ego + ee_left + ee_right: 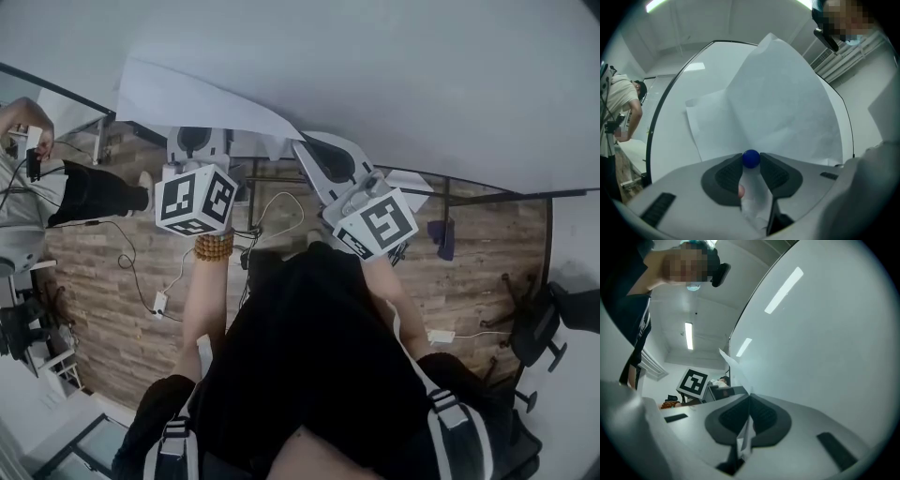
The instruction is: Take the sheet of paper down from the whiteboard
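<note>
The white sheet of paper bulges off the whiteboard, its right corner creased. My left gripper reaches to its lower edge. In the left gripper view the sheet billows ahead, and a blue ball magnet sits pinched between the tips of my left gripper, with a fold of paper lying between the pads behind it. My right gripper holds the sheet's right corner. In the right gripper view my right gripper is shut on the thin paper edge, close beside the whiteboard.
A person stands at the left by a desk, also at the left edge of the left gripper view. Cables trail over the wooden floor. An office chair stands at the right. The board's dark stand legs rise below the board.
</note>
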